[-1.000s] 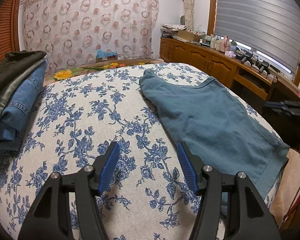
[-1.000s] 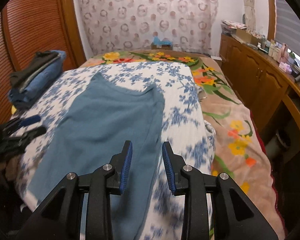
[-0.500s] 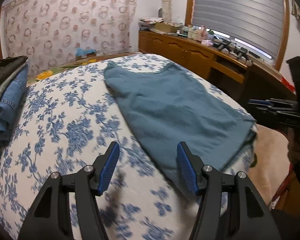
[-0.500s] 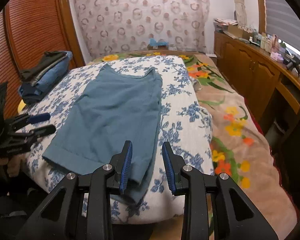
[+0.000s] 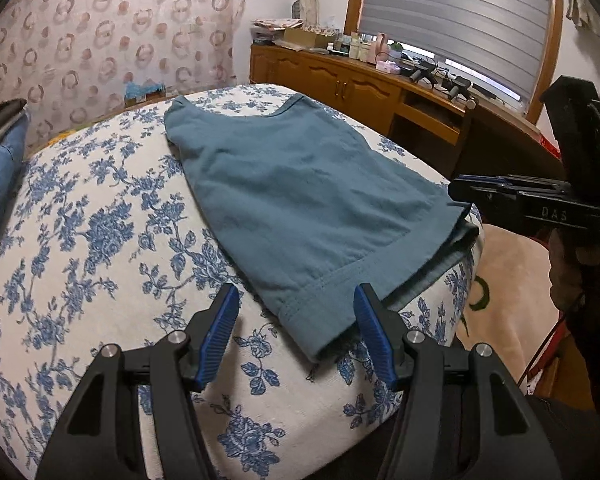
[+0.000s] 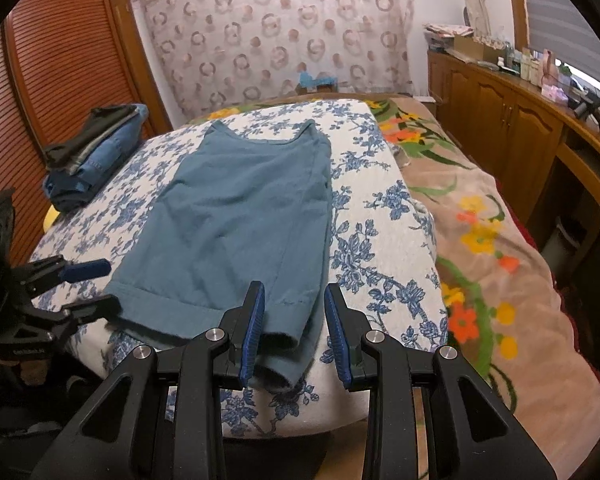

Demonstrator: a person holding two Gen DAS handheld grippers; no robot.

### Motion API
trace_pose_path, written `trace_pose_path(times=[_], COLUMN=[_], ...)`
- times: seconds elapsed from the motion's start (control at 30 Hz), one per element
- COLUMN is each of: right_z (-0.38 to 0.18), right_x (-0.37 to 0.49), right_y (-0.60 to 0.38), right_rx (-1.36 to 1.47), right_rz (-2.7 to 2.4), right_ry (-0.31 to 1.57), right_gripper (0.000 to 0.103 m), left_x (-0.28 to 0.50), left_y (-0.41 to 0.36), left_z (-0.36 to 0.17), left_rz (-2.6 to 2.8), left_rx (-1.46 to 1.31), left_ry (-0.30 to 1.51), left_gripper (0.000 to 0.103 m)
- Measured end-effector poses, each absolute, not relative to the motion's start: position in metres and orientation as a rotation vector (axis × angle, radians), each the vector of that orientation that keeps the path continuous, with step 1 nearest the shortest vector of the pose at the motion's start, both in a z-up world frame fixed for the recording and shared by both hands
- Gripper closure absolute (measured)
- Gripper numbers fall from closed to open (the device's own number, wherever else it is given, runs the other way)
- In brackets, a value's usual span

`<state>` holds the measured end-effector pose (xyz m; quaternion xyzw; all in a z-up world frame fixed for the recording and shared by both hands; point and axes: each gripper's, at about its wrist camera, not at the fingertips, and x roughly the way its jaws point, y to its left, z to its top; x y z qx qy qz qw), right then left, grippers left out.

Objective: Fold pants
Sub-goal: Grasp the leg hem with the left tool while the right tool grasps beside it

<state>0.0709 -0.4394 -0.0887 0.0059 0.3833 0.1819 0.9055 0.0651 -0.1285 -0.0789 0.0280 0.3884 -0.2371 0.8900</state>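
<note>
Teal pants lie flat, folded lengthwise, on the blue-flowered white cover, waist at the far end, leg cuffs at the near edge. They also show in the right wrist view. My left gripper is open, its fingers either side of the near cuff corner, just above it. My right gripper is open and empty, over the right cuff corner at the bed edge; it also shows at the right of the left wrist view. The left gripper appears at the left of the right wrist view.
A pile of folded jeans and dark clothes sits on the far left of the bed. A flowered beige blanket covers the bed's right side. A wooden sideboard with clutter runs along the right wall. A slatted wooden door stands left.
Both grippers drew back toward the near end of the bed and now sit at the leg cuffs. The left one swung right toward the pants. Both stay open.
</note>
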Motion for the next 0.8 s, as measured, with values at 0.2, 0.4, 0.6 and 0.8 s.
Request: trace_pose_path(times=[0.2, 0.4, 0.6, 0.8], right_z=[-0.092, -0.089, -0.087, -0.094], right_x=[0.069, 0.069, 0.067, 0.070], right_y=[-0.436, -0.438, -0.440, -0.437], right_rx=[0.005, 0.007, 0.012, 0.023], right_rz=[0.380, 0.375, 0.374, 0.374], right_ry=[0.796, 0.788, 0.784, 0.823], right_gripper=[0.073, 0.073, 0.073, 0.072], left_x=[0.065, 0.064, 0.062, 0.064], left_y=[-0.126, -0.126, -0.117, -0.118], left_z=[-0.081, -0.081, -0.073, -0.079], left_rz=[-0.513, -0.533, -0.537, -0.534], left_rx=[0.004, -0.010, -0.025, -0.024], left_ry=[0.804, 0.794, 0.772, 0.796], left_gripper=[0.054, 0.084, 0.085, 0.085])
